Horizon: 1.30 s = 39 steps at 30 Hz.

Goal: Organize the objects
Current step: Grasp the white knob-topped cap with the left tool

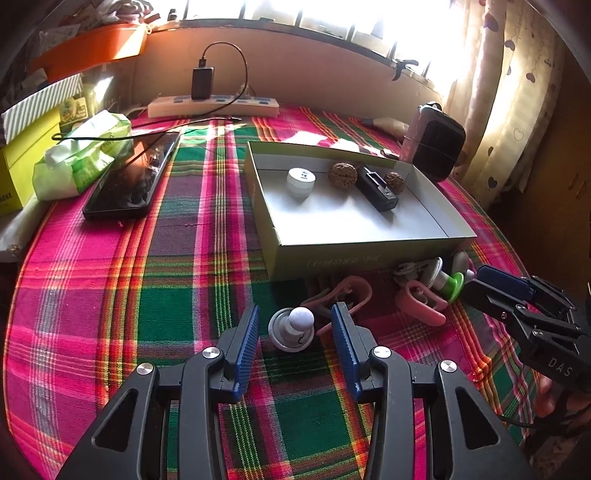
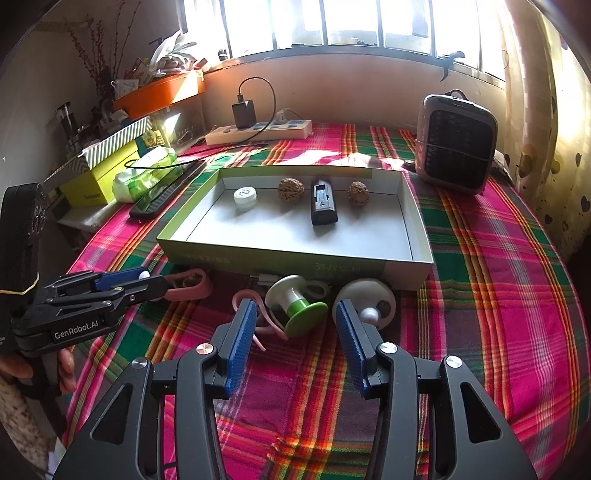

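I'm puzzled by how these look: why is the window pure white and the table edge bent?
Left wrist view: the window is blown out by daylight, and the plaid cloth bows round from fisheye distortion. Right wrist view: the same glare at the window; things in the box cast shadows toward the camera; the corners go dark.

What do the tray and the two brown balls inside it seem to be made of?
The tray looks like matte cardboard: thin folded walls, printed outside. The two brown balls look like walnuts, with a rough, wrinkled, dull shell, though carved wood is possible.
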Motion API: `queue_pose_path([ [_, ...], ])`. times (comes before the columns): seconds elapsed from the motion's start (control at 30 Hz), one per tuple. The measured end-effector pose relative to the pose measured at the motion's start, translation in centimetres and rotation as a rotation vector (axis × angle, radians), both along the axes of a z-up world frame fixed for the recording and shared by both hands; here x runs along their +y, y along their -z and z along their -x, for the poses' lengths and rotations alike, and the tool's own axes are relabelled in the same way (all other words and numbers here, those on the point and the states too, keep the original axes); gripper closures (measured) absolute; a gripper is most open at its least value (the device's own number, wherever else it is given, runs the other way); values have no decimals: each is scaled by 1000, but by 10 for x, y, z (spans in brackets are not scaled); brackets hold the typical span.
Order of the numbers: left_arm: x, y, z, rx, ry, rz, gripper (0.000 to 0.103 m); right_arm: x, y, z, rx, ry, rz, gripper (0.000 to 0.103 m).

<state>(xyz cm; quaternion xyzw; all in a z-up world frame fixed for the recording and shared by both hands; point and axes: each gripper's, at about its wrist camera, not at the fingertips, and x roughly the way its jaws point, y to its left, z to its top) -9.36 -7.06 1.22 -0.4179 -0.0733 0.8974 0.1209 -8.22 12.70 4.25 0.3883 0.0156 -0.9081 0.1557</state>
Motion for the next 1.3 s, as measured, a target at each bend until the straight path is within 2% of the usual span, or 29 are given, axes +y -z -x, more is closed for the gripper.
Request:
queue_pose_path([
  [0.17,1,1,-2,-2,11,-23,72,-4,2,0,-7,-8,-9,56],
  [0.3,-3,-1,-6,10,13,-84,75,-9,1,-2,-6,-22,-11,56],
  [0.63,-2,1,-18,11,20,-90,76,-22,2,-5,-8,-56,-28,56],
  [1.03,-23,1,-26,17,-40,-75,76,-31,8,-4,-22,-99,-37,56],
  [1.3,-24,7,-23,-5,-45,-62,76,-31,20,7,-67,-111,-44,56],
])
